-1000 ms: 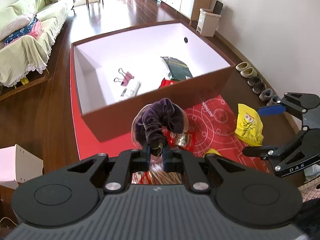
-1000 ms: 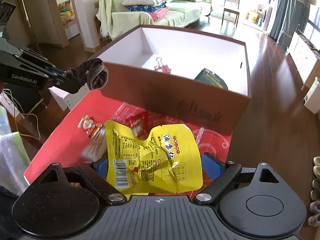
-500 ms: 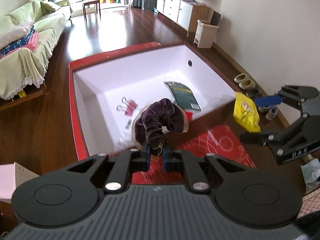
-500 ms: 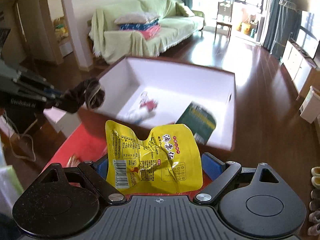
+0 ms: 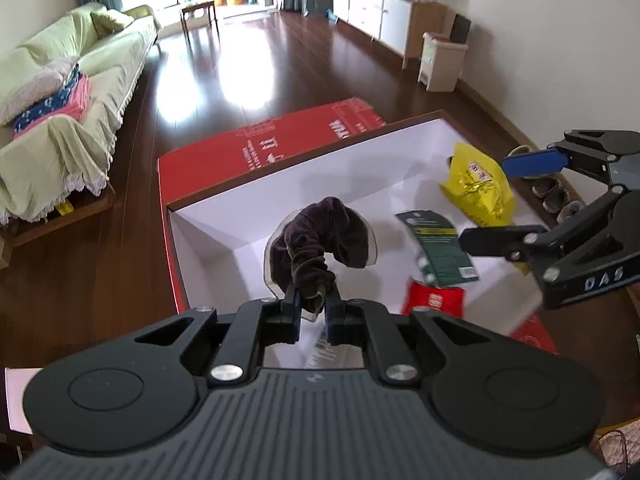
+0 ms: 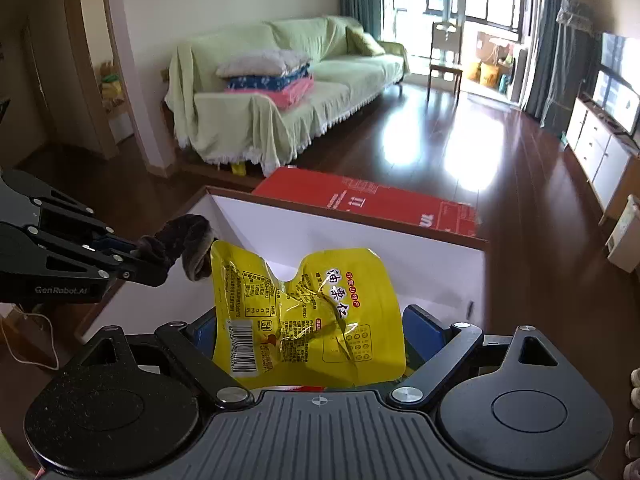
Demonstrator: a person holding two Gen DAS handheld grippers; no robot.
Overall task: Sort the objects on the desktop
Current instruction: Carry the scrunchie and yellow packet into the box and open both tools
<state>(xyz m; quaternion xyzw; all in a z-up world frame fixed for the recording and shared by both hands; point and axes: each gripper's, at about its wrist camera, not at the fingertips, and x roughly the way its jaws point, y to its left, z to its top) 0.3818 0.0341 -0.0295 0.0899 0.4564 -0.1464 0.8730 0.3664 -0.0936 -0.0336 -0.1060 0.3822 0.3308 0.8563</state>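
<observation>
gripping a dark purple velvet scrunchie (image 5: 320,240), the left gripper (image 5: 312,312) had its two fingers drawn close together on the lower end of the fabric loop, so that the rest of the loop stood up and curled forward above the fingertips. it hung over the near left part of the white-lined box (image 5: 224,224), above the box floor and not touching it. in the right wrist view the same scrunchie (image 6: 180,240) showed at the tip of the left gripper (image 6: 152,256), just beside the upper left corner of the yellow snack packet (image 6: 308,312).

the right gripper (image 6: 308,332) had that yellow packet between its blue pads (image 6: 424,320), which stood fairly wide apart with the crumpled packet filling the gap; whether they pressed it firmly i could not tell. from the left wrist view the packet (image 5: 478,188) hung over the right side of the box, between the fingers of the right gripper (image 5: 508,200).

on the box floor lay a dark green packet (image 5: 438,246) and, nearer the camera, a red packet (image 5: 434,300), the two touching or overlapping. the box sat on a red mat (image 5: 288,144) that showed beyond its far wall. a sofa under a pale green cover (image 6: 280,92) stood across the dark wooden floor (image 5: 224,64).
</observation>
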